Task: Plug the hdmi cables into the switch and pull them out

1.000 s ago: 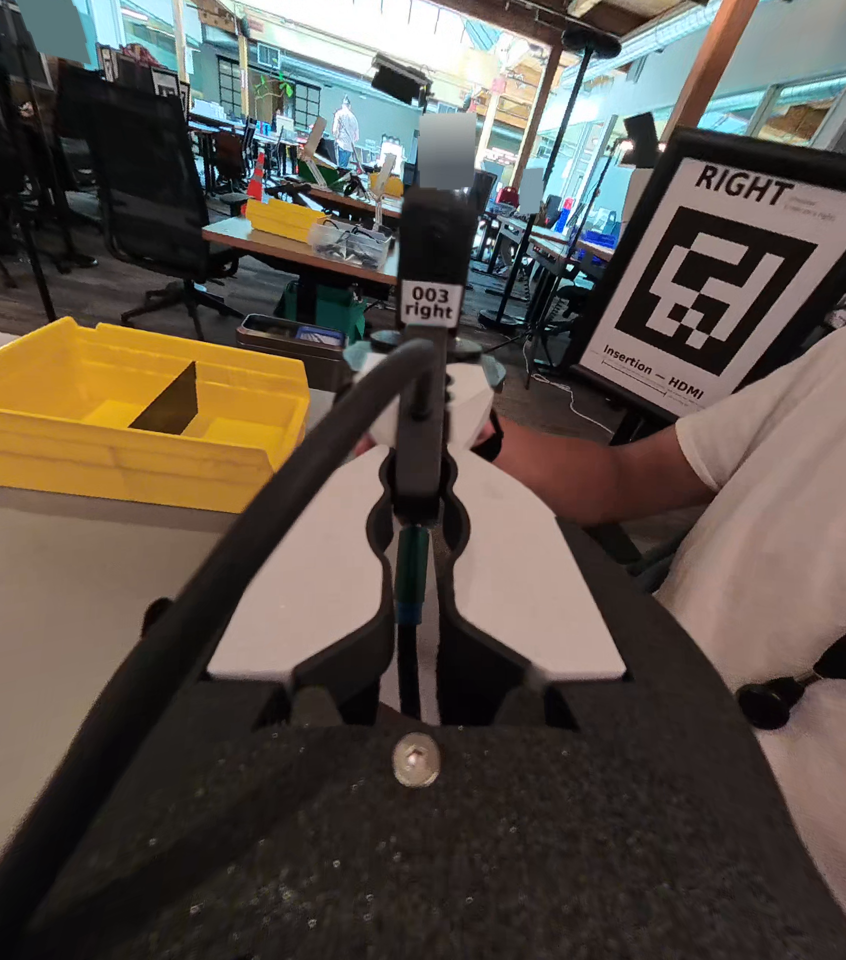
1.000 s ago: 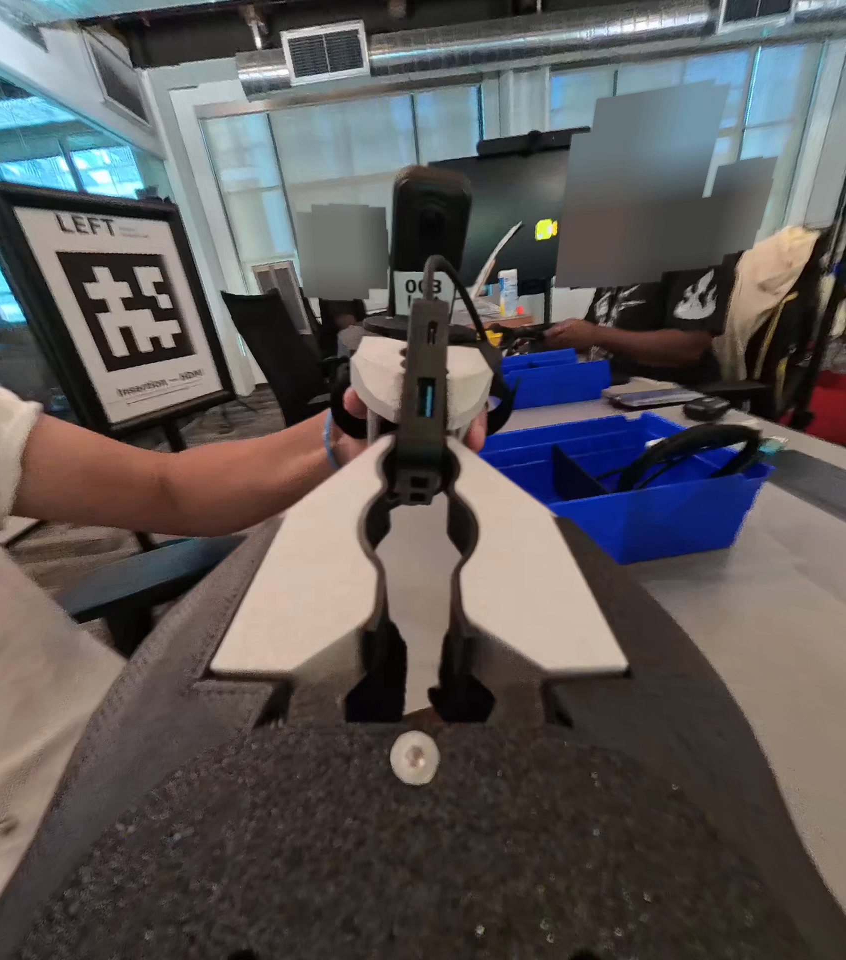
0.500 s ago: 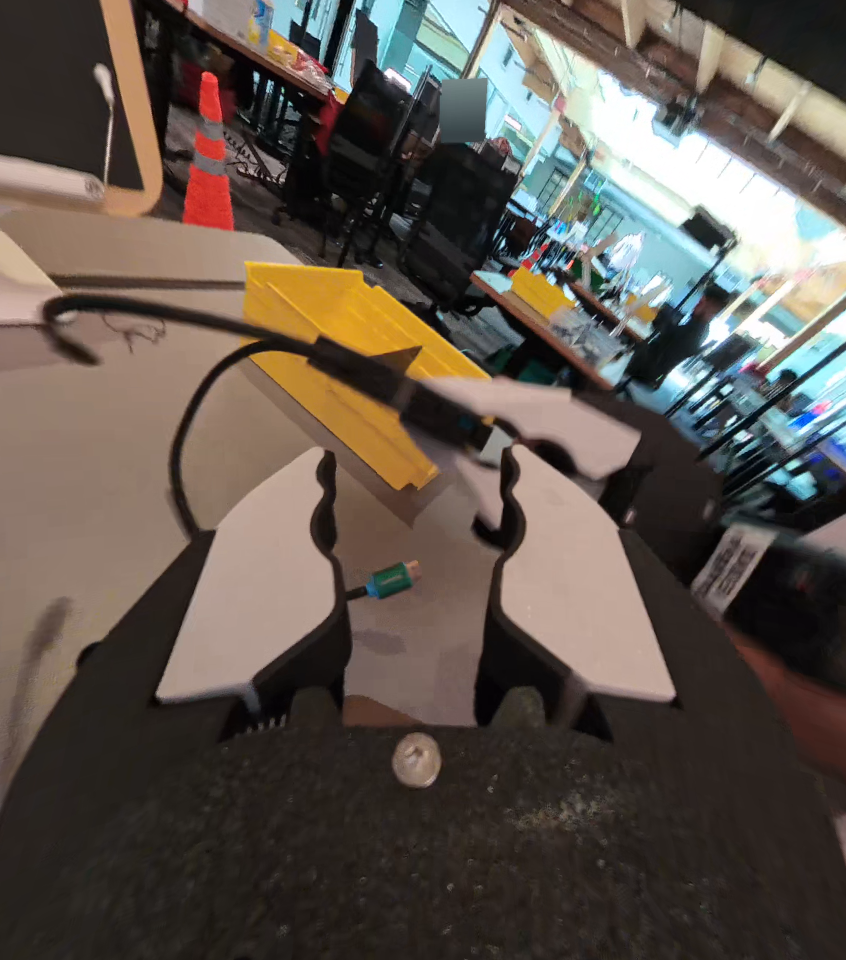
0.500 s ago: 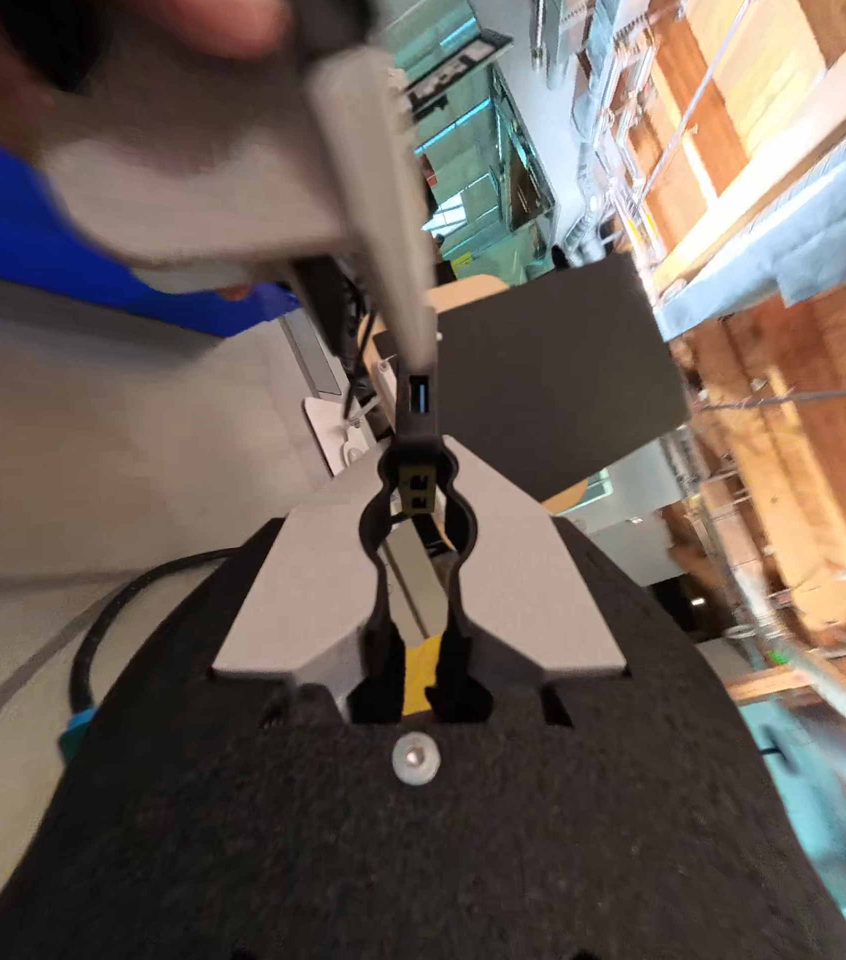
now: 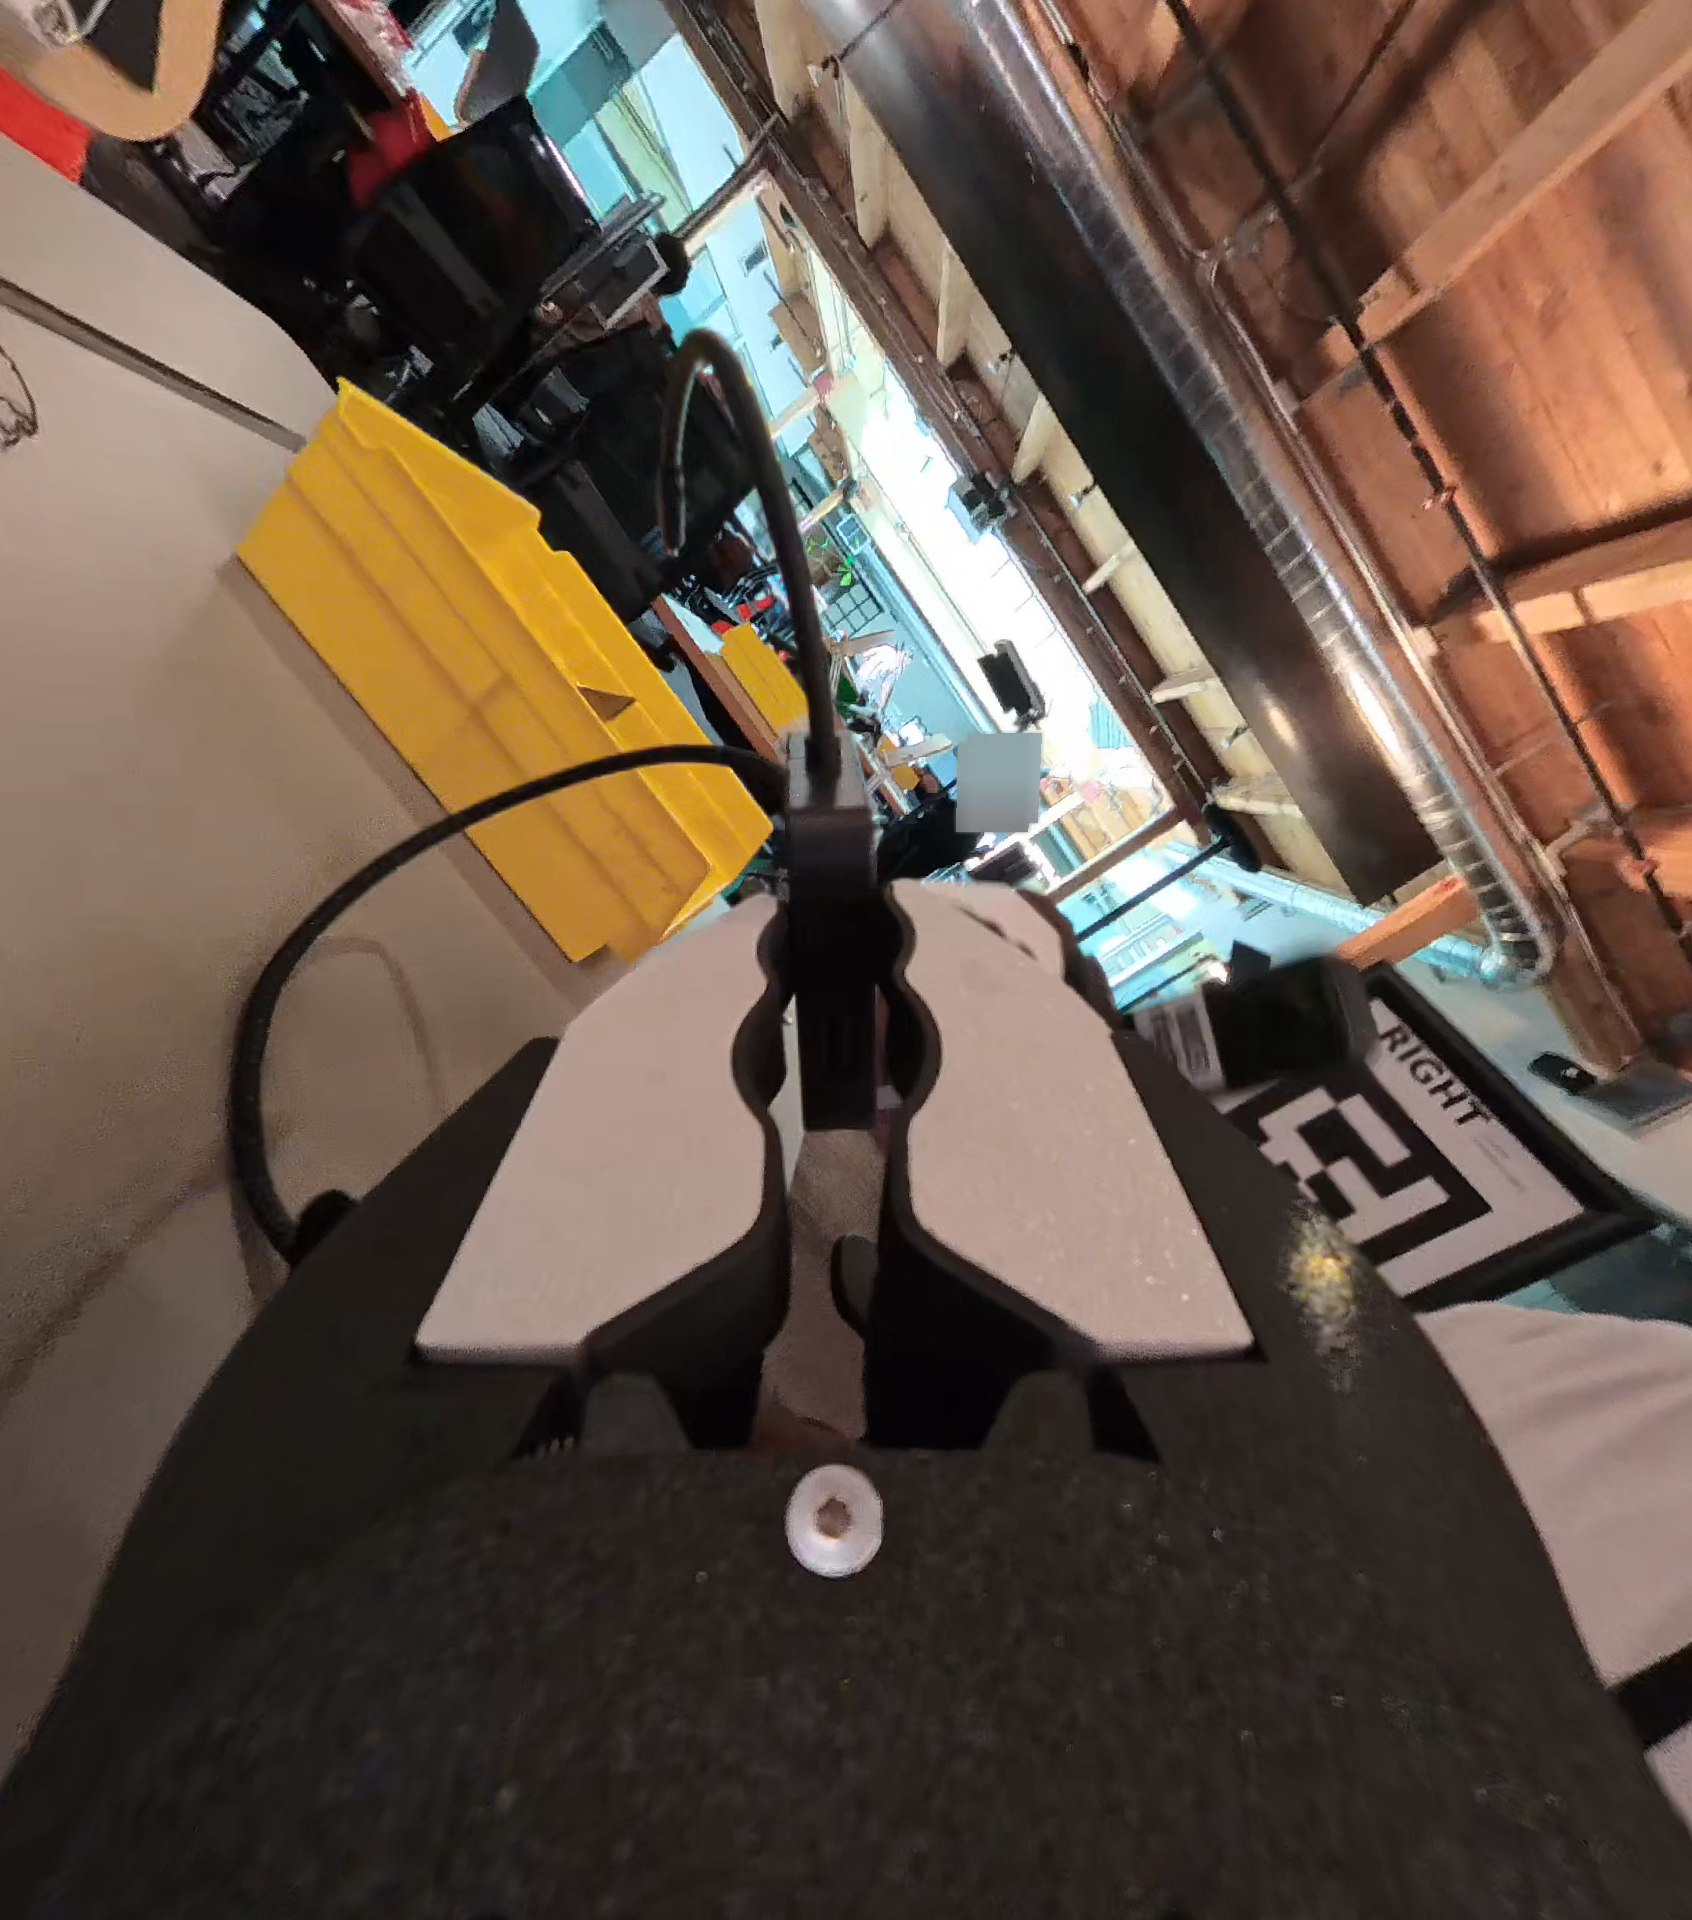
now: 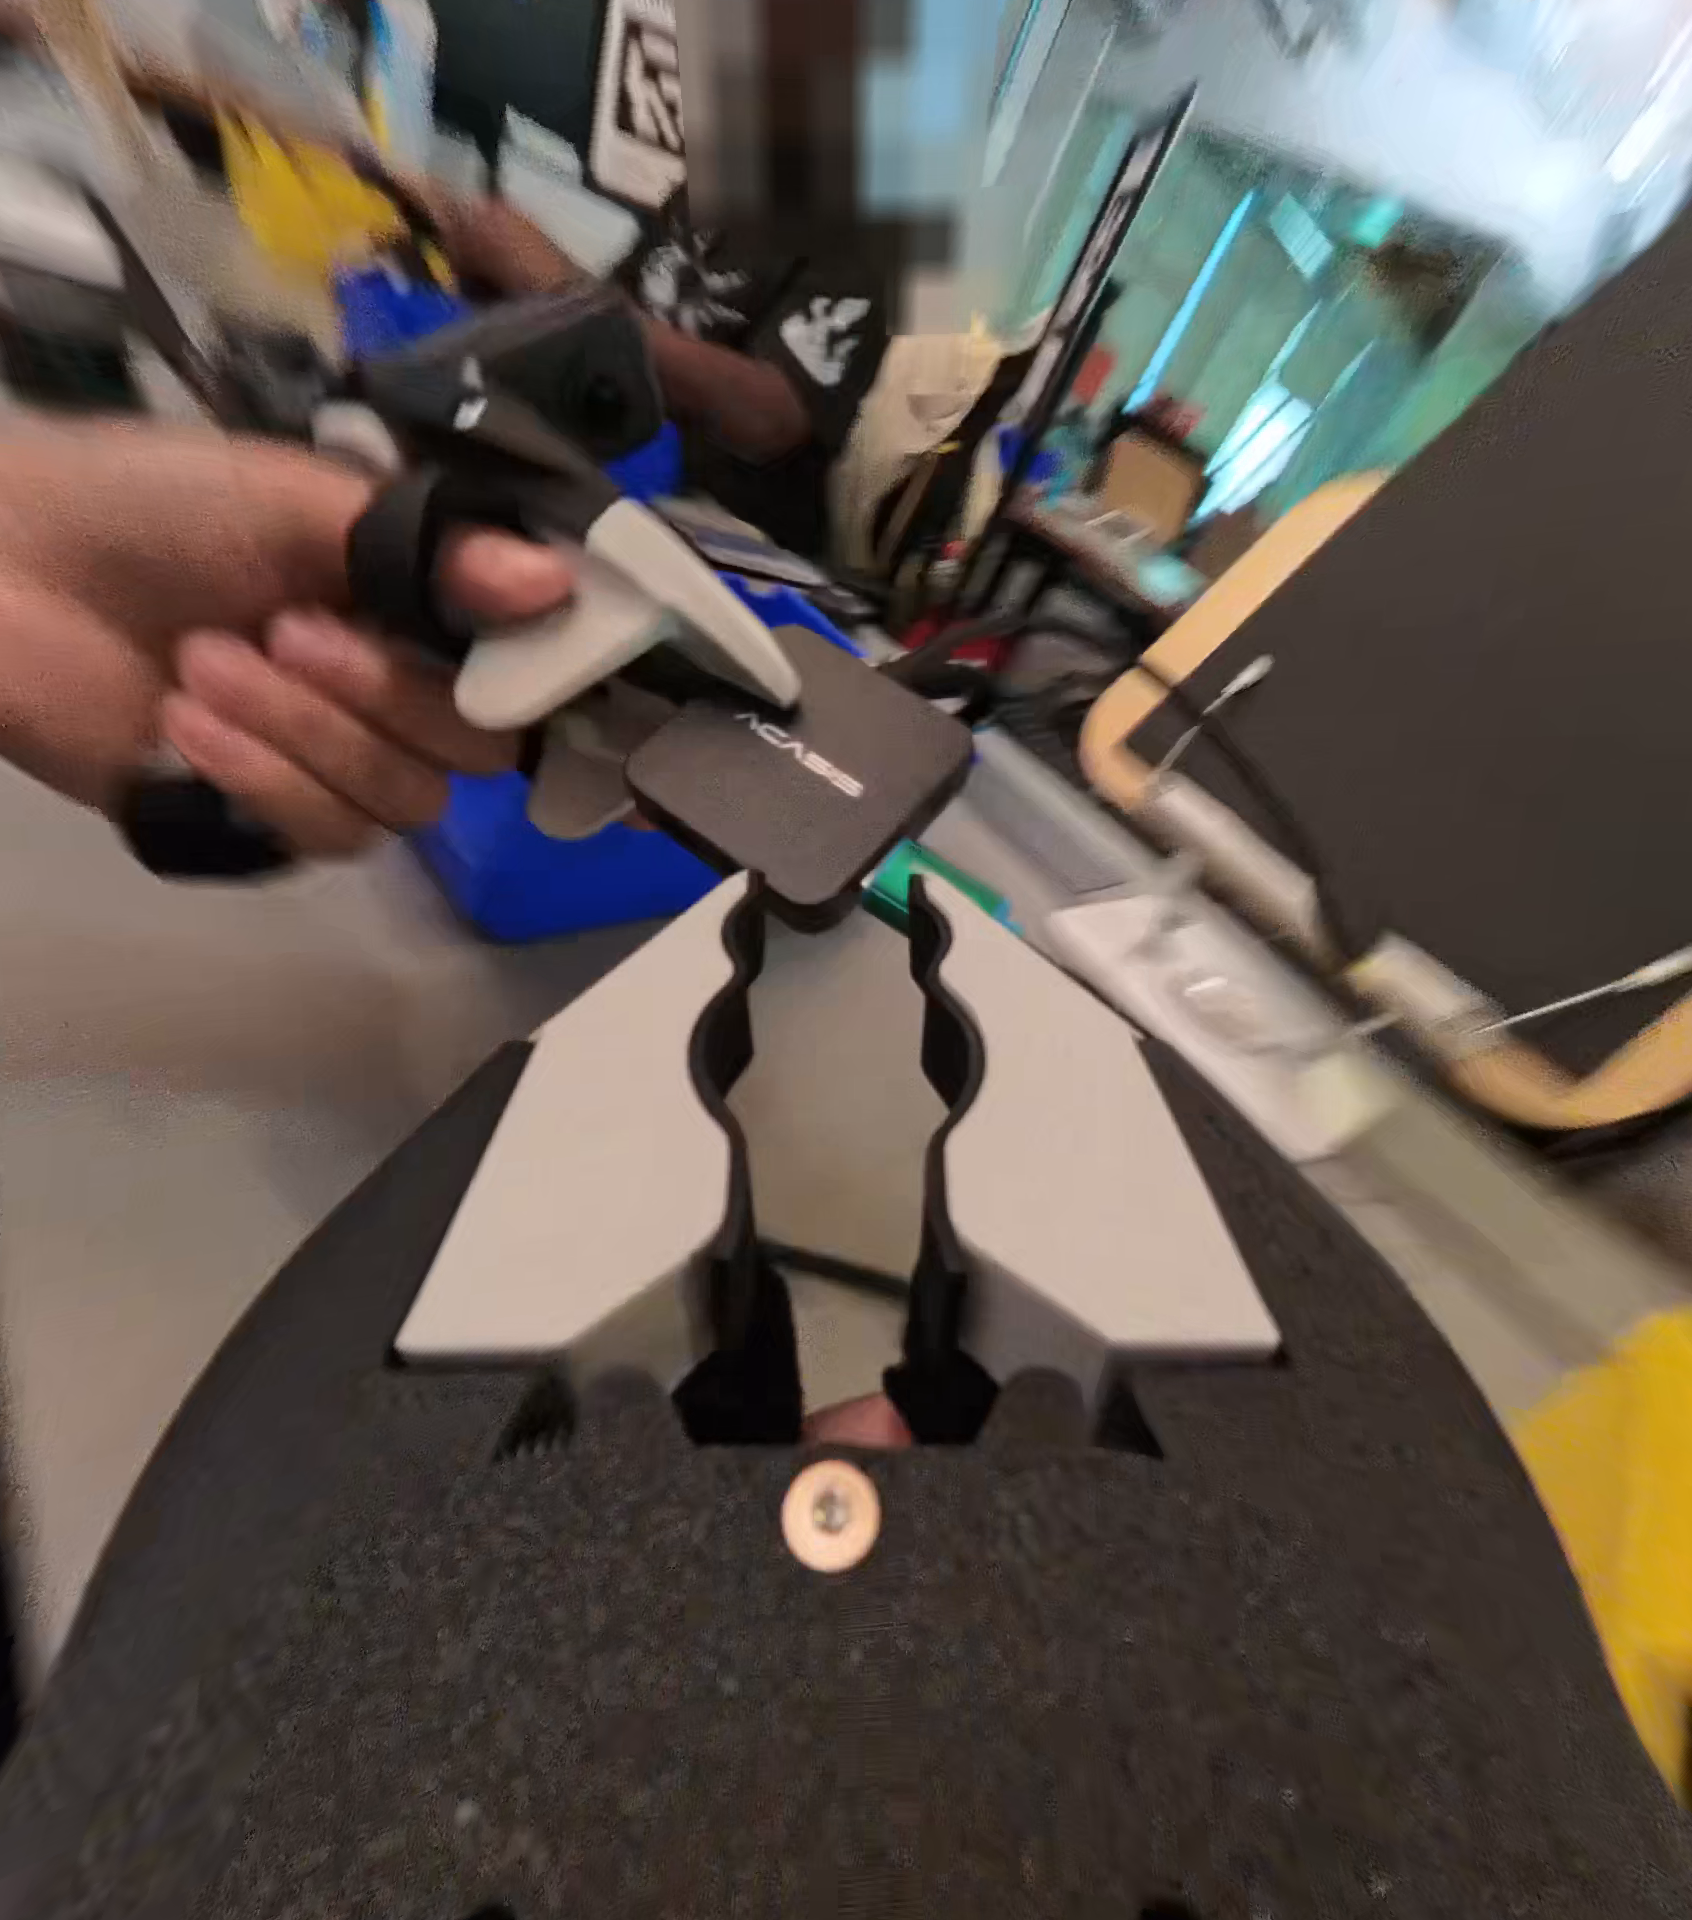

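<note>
Left wrist view shows your left gripper (image 5: 837, 925) clamped on the black HDMI switch (image 5: 829, 935), held edge-on between the fingertips, with its thin black cable (image 5: 333, 914) looping down to the grey table (image 5: 73, 790) and a yellow bin (image 5: 499, 686) beyond. Right wrist view, blurred, shows your right gripper (image 6: 834, 896) with its jaws parted around a corner of the switch (image 6: 800, 779), gripping nothing, while your left hand (image 6: 198, 623) holds the other gripper just past it, and a blue bin (image 6: 551, 873) sits behind.
</note>
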`<state>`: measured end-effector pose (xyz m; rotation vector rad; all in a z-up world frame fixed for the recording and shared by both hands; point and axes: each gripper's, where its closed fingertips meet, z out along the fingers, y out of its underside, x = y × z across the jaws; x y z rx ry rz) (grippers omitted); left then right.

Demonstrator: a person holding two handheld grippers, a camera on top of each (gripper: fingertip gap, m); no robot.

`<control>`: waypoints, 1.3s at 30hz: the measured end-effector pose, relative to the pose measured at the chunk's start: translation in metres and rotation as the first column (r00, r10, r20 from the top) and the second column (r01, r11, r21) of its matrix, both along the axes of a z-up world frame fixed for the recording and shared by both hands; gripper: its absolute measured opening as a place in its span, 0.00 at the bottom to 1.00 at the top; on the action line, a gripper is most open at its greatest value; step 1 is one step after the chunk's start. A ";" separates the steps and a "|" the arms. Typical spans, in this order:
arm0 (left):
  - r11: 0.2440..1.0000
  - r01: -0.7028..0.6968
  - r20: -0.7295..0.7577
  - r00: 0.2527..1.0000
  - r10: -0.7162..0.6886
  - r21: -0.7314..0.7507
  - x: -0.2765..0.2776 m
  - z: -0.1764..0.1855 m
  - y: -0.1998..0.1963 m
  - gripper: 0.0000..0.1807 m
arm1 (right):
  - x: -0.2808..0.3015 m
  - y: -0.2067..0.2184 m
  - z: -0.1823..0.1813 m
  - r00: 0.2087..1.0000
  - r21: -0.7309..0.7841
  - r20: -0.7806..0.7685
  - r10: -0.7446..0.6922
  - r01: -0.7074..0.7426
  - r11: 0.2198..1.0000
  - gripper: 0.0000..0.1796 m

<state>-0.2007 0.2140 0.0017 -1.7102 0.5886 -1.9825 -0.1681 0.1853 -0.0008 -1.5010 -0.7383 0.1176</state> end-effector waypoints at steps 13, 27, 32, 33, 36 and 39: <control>0.986 0.091 0.115 0.987 -0.108 0.142 0.010 0.018 -0.030 0.08 | 0.011 -0.012 0.019 0.531 -0.192 -0.818 0.222 -0.615 0.765 0.06; 0.904 0.248 -0.036 0.967 -0.251 0.347 0.018 -0.009 -0.065 0.08 | -0.017 -0.024 0.003 0.640 -0.219 -0.707 0.302 -0.603 0.767 0.06; 0.876 0.283 -0.044 0.956 -0.290 0.391 0.015 -0.010 -0.074 0.08 | -0.020 -0.039 -0.003 0.667 -0.266 -0.634 0.391 -0.663 0.699 0.10; 0.873 0.285 -0.048 0.956 -0.291 0.396 0.016 -0.011 -0.075 0.08 | -0.021 -0.040 -0.004 0.675 -0.272 -0.626 0.391 -0.659 0.702 0.09; 0.864 0.265 -0.051 0.962 -0.270 0.429 0.017 -0.010 -0.073 0.08 | -0.020 -0.037 -0.005 0.688 -0.277 -0.620 0.377 -0.642 0.715 0.06; 0.844 0.222 -0.031 0.971 -0.238 0.489 0.016 -0.004 -0.073 0.08 | -0.019 -0.038 0.001 0.645 -0.247 -0.662 0.381 -0.668 0.702 0.06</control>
